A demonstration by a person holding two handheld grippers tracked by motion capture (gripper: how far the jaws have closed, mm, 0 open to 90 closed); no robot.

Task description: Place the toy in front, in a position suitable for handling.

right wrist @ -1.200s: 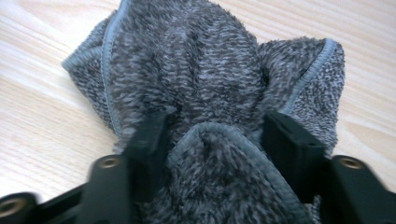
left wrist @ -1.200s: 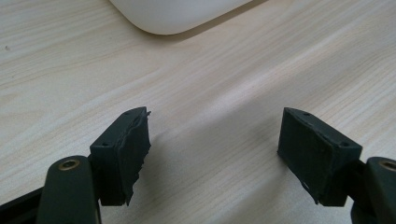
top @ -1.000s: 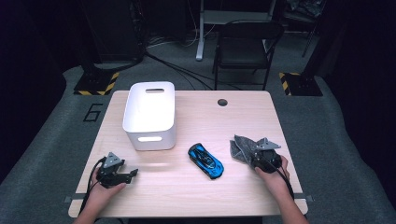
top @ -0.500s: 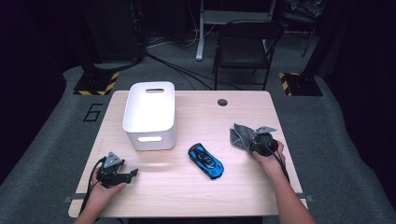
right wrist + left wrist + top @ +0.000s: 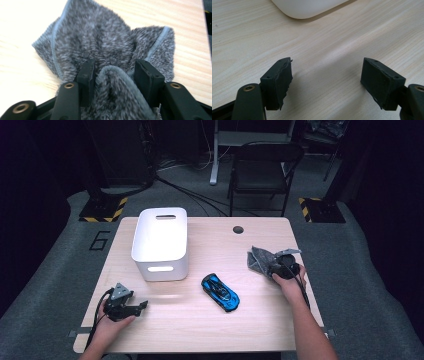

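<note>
1. Grey fluffy microfibre cloth (image 5: 259,259) found near the right edge of the pale wooden desk (image 5: 210,330), bunched up and partly resting on the surface.
2. Right gripper (image 5: 281,266) clenched on one thick fold of the cloth, with pile pressed against both pads (image 5: 88,72). Rest of the cloth spread loose ahead of the jaws.
3. Left gripper (image 5: 142,304) parked near the front left corner of the desk. Jaws released and wide, nothing between them but bare wood.
4. Risk, judged: grip taken on a single soft fold and not deep. Likely to slide out under a quick lift or swing, dropping the cloth short of any goal.
5. Risk, judged: loose corners hanging below the jaws. Liable to drag along the desk and snag the glossy blue toy sports car (image 5: 220,292) at the middle, which could roll toward the front edge.
6. Risk, judged: if carried to the white rectangular plastic bin (image 5: 161,242) toward the rear left, a trailing flap could drape over the rim rather than fall inside. Could also tug the light bin out of place.
7. Writing: a large "6" (image 5: 98,240) marked on the grey floor mat off the left edge of the desk. No brand or label readable on the cloth, the car, the bin or either gripper.
</note>
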